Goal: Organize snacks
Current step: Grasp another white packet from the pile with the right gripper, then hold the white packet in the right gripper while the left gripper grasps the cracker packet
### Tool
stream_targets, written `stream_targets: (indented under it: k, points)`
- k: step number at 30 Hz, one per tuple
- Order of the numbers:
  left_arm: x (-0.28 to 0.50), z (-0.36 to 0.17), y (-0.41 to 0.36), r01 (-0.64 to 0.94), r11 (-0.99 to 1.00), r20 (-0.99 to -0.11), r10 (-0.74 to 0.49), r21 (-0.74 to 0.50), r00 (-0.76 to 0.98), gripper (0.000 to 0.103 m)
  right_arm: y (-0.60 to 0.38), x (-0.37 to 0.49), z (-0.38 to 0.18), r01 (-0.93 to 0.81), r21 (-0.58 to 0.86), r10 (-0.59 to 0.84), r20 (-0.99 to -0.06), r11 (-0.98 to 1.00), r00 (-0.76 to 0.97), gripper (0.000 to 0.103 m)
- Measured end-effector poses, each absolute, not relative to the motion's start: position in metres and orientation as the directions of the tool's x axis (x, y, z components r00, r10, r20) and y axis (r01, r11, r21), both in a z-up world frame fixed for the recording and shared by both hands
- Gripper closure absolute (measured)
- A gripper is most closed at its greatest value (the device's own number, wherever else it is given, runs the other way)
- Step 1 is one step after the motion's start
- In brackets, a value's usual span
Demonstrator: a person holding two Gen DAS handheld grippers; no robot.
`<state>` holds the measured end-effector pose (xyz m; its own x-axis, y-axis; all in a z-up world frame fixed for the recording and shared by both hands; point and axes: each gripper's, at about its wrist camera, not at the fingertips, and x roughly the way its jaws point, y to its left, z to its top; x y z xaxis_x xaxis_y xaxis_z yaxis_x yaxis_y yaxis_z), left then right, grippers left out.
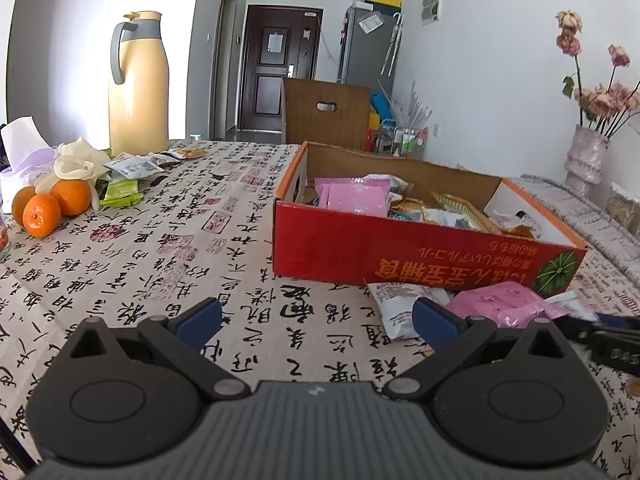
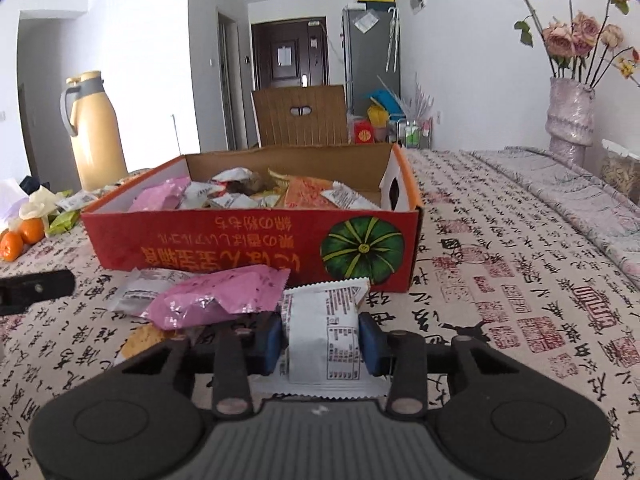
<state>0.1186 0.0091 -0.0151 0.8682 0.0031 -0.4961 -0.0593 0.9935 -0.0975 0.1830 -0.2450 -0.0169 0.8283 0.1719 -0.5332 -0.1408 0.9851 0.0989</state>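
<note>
A red cardboard box point(image 1: 400, 248) point(image 2: 240, 240) sits on the table, holding several snack packets. My right gripper point(image 2: 320, 340) is shut on a white snack packet point(image 2: 324, 336), in front of the box's near wall. A pink packet point(image 2: 220, 292) and a silver packet point(image 2: 140, 288) lie just left of it. My left gripper point(image 1: 316, 320) is open and empty above the tablecloth, left of the silver packet point(image 1: 396, 304) and the pink packet point(image 1: 504, 304). The right gripper shows at the left wrist view's right edge point(image 1: 600, 336).
A cream thermos point(image 1: 138, 84) stands at the back left. Oranges point(image 1: 52, 204), a green packet point(image 1: 120, 194) and other loose packets point(image 1: 136, 166) lie on the left. A vase of dried roses point(image 2: 570, 112) stands at the back right. A wooden chair point(image 2: 300, 116) is behind the table.
</note>
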Motion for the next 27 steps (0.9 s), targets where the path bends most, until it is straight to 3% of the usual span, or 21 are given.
stream_targets:
  k: [6,15,27]
  points:
    - [0.118,-0.009,0.000,-0.073,0.995,-0.520,0.030,-0.063,0.854,0.000,-0.262,0.164,-0.011,-0.121,0.136,0.173,-0.496,0.983,0.851,0.064]
    - [0.117,-0.007,-0.052,0.050,0.996,-0.584,-0.085,-0.075,0.807,0.000,-0.279,0.150,-0.015,-0.108,0.169,0.177,-0.481,0.980,0.858,0.064]
    - [0.140,-0.028,-0.093,0.022,0.998,-0.683,-0.054,-0.055,0.729,0.000,-0.279,0.152,-0.017,-0.126,0.177,0.193,-0.442,0.976,0.876,0.064]
